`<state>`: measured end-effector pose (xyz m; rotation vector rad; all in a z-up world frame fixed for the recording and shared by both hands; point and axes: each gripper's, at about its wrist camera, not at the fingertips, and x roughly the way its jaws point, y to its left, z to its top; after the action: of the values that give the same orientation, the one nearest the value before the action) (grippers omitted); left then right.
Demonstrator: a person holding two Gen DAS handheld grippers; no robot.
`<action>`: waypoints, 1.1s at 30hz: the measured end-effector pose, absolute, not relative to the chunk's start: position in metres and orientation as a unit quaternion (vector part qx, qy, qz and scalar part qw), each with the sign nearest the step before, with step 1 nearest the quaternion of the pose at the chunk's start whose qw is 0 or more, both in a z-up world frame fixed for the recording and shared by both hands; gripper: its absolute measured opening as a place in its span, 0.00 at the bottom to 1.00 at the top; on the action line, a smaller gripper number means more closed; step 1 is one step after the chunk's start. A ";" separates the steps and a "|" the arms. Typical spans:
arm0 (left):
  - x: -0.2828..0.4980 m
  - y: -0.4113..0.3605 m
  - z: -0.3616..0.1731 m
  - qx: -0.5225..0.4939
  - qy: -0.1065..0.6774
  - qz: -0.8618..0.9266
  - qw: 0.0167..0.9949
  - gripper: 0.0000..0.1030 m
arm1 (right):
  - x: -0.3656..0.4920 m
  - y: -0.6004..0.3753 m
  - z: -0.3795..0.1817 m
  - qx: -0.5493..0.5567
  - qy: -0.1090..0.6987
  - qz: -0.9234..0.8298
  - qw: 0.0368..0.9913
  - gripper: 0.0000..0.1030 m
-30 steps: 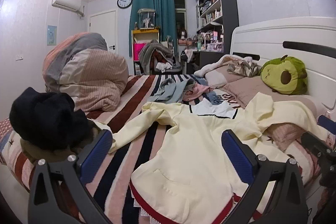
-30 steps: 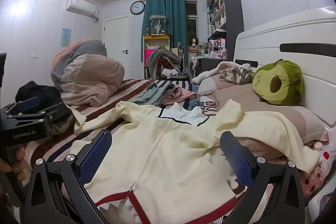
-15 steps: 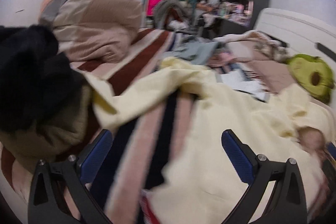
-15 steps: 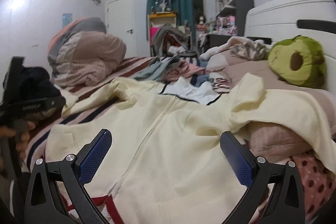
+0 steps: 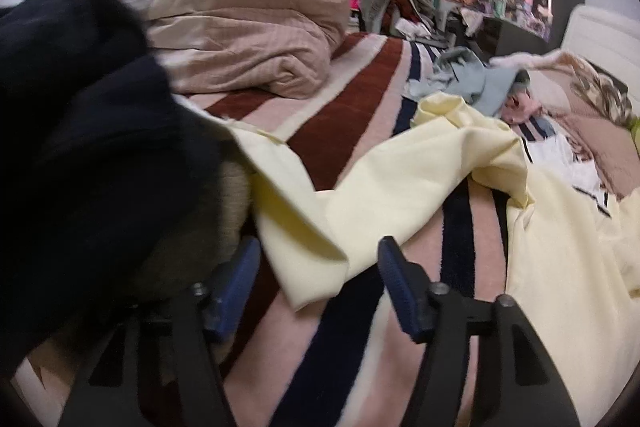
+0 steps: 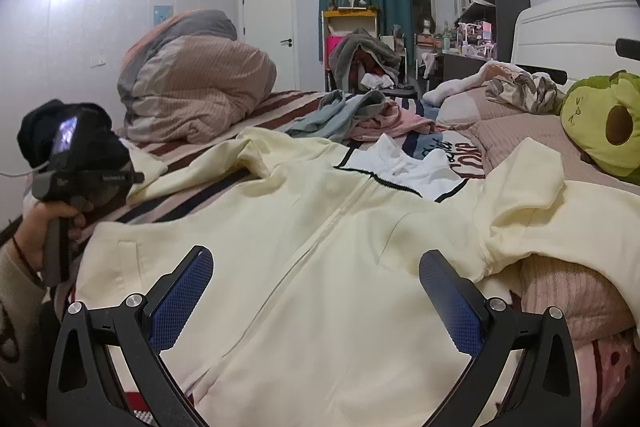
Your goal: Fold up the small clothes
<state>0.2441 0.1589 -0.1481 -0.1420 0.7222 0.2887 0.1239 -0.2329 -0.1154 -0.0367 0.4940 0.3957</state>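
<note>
The cream zip jacket (image 6: 320,267) lies face up and spread flat on the striped bed (image 5: 352,115), collar toward the headboard, so that both sleeves can be reached and turned in.

Left tool (image 5: 316,283): aimed down at the cuff end of the jacket's left sleeve (image 5: 312,247), which trails out toward the pile of dark clothes (image 5: 80,147) at the bed edge. Its jaws are closing with the cuff lying between them; the pads do not yet press the cloth. This is judged to be the pick-up for folding that sleeve across the body.

Right tool (image 6: 316,291): jaws wide, nothing held, hovering low over the jacket's front near the hem, probably placed to steady the body or take the other sleeve (image 6: 532,187).
</note>
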 end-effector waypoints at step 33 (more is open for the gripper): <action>0.183 -0.036 -0.005 0.016 0.190 -0.233 0.953 0.00 | 0.068 -0.286 -0.104 0.046 0.225 0.158 0.960 1.00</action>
<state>0.1830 -0.0356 -0.0051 0.0320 0.3867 -0.4737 0.0679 -0.2856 -0.1044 0.0927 0.4558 0.3200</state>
